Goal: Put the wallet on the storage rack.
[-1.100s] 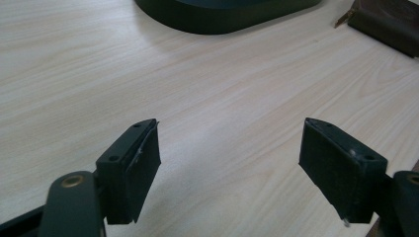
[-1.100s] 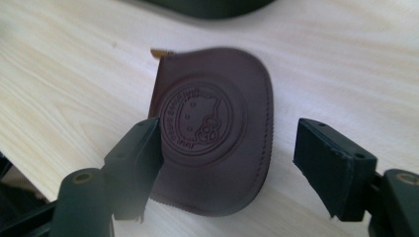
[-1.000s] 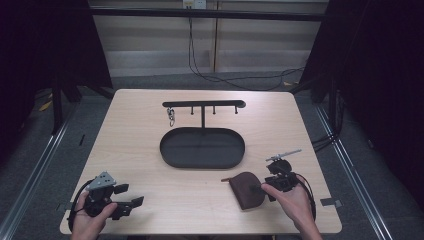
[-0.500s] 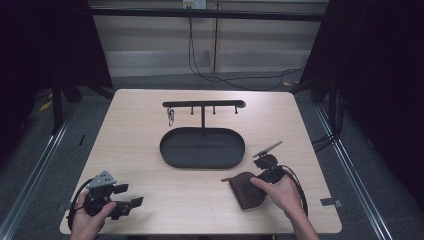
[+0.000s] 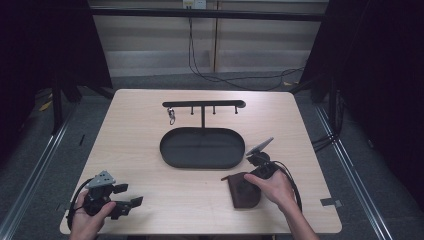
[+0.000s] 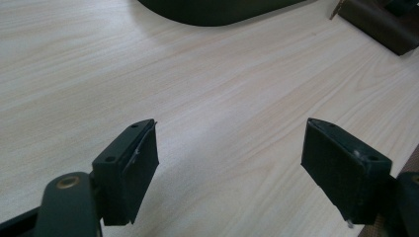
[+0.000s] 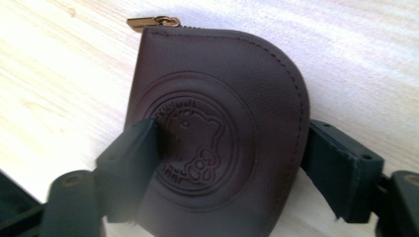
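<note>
A dark brown leather zip pouch (image 5: 244,192) with an embossed round emblem lies flat on the wooden table (image 5: 150,150) at the front right. My right gripper (image 5: 251,179) is over it and open. In the right gripper view the pouch (image 7: 217,113) sits between the two spread jaws of that gripper (image 7: 227,163), one jaw over its face and the other at its curved edge. The gold zip pull (image 7: 148,22) points away. My left gripper (image 5: 129,195) rests at the front left, open, with bare table between the jaws of that gripper (image 6: 230,158).
A black oval tray (image 5: 200,147) lies mid-table, and its edge (image 6: 217,10) shows in the left gripper view. Behind it stands a black T-shaped hook rack (image 5: 203,105) with a small key ring (image 5: 171,116) hanging at its left. Black curtains surround the table.
My right gripper has swung left and tipped down toward the pouch, and its jaws now straddle it. The left gripper has stayed put.
</note>
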Available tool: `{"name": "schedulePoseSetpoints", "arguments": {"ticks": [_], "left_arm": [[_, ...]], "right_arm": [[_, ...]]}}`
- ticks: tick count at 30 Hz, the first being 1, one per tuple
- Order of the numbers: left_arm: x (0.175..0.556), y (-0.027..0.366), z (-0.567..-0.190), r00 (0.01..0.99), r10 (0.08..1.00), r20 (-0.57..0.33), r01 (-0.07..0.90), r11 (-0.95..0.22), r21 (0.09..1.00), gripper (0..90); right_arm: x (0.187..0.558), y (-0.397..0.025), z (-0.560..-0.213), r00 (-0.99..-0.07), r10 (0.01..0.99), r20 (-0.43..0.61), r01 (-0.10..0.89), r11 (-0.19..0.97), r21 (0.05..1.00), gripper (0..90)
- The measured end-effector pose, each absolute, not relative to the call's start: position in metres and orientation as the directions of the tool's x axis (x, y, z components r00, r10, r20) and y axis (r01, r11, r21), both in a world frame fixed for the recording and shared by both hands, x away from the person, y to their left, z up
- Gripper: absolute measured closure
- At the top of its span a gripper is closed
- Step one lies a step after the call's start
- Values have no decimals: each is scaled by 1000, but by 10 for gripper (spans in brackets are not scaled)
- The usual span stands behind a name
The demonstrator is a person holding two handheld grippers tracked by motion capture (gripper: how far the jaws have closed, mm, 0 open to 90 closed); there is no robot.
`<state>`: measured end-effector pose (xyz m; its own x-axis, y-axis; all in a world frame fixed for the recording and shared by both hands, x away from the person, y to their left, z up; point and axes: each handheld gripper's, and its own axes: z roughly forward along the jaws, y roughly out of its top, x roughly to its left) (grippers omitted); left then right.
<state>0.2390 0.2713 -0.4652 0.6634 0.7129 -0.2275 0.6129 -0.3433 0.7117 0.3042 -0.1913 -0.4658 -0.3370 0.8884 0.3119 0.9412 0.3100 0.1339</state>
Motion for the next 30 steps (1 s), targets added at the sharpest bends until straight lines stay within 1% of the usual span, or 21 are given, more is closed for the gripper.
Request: {"name": "schedulePoseSetpoints", "arguments": {"ticks": [5,8,12,14,16,20,23,27,30], "left_arm": [[239,272,-464,679,696,-233,598,-340,726,203],[239,272,-464,682,693,-234,599,-344,723,203],[239,272,-464,683,692,-233,596,-344,725,203],[239,272,-464,685,689,-235,596,-344,726,202],[239,272,-464,687,687,-237,592,-341,730,195],[239,272,-463,688,686,-235,590,-341,732,191],[239,272,-464,687,686,-238,592,-340,731,191],[239,272,-464,689,685,-236,592,-343,730,191],[239,272,-464,687,687,-237,593,-341,729,191]], "right_arm": [[305,-192,-465,-324,887,329,946,302,118,280],[305,-192,-464,-323,889,325,946,301,120,297],[304,-191,-462,-334,891,306,942,309,130,342],[305,-190,-460,-334,894,299,942,310,127,388],[307,-190,-455,-337,896,291,941,312,130,464],[309,-186,-451,-345,901,265,938,323,125,502],[309,-186,-447,-354,900,256,934,326,146,575],[309,-185,-443,-352,903,247,935,325,142,613],[309,-184,-441,-356,902,245,933,330,143,624]]}}
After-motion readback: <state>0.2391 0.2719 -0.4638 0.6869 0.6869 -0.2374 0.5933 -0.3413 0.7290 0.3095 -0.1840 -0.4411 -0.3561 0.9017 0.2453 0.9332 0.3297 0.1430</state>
